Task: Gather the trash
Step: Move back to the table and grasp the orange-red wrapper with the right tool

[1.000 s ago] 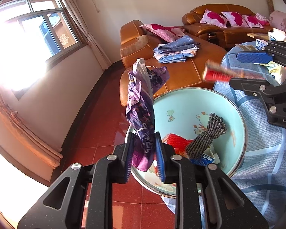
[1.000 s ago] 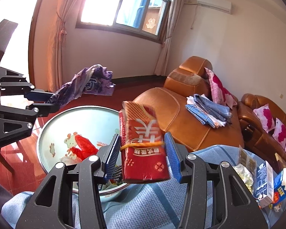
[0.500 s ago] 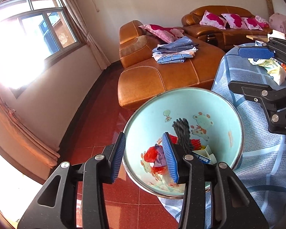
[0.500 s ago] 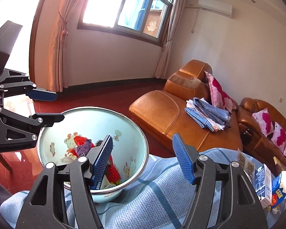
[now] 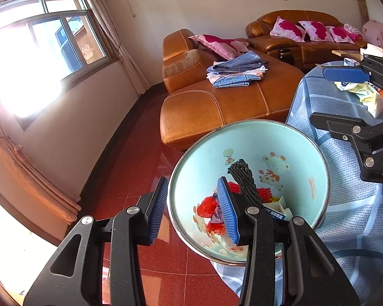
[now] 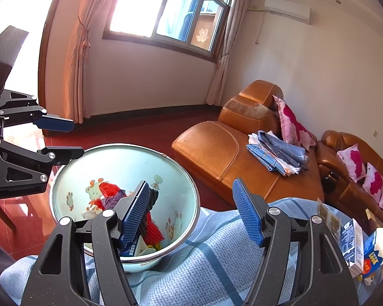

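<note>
A pale green enamel basin [image 5: 288,142] [image 6: 166,173] with cartoon prints sits at the edge of the blue checked tablecloth [image 5: 357,216]. It holds trash: red wrappers [image 5: 206,206] [image 6: 107,188], a purple wrapper [image 6: 112,200], a black ribbed bundle [image 5: 242,176] and a small carton [image 5: 275,211]. My left gripper [image 5: 195,210] is open and empty over the basin's near rim. My right gripper [image 6: 194,214] is open and empty above the basin's right rim. More litter lies on the table: a yellow-white wrapper [image 5: 370,97] and small boxes [image 6: 355,239].
An orange leather sofa [image 5: 229,102] [image 6: 242,153] with folded blue cloths [image 5: 235,72] and pink cushions stands behind the table. Red tiled floor [image 5: 130,168] lies below the table edge. A window and curtains are on the far wall.
Both grippers opened and dropped their loads into the basin: the purple wrapper from the left, the red packet from the right. Both now hover empty, jaws wider apart.
</note>
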A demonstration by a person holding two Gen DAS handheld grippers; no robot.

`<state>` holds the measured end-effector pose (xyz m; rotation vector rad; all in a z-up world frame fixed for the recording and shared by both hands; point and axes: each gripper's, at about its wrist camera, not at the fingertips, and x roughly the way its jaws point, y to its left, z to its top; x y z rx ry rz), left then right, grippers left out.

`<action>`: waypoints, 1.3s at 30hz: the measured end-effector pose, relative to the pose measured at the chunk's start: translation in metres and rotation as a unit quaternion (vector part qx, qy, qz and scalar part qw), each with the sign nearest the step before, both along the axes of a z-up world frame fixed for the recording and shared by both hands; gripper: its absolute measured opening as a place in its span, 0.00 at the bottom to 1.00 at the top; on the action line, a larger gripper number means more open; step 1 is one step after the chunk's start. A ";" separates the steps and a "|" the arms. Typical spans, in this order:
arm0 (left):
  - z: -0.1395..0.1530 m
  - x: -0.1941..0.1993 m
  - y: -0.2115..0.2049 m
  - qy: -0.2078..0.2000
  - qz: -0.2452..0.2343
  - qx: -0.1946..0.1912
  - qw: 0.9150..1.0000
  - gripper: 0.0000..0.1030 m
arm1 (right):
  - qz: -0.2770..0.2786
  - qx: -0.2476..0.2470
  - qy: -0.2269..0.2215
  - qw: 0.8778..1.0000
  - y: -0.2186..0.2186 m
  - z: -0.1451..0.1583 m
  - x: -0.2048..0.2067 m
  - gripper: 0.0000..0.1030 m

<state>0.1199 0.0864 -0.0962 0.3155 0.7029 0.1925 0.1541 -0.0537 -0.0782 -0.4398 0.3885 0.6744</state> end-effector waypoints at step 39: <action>0.018 0.050 -0.159 -0.009 -0.167 -0.053 0.984 0.72 | -0.392 0.054 0.099 0.913 -0.249 -0.004 0.031 0.73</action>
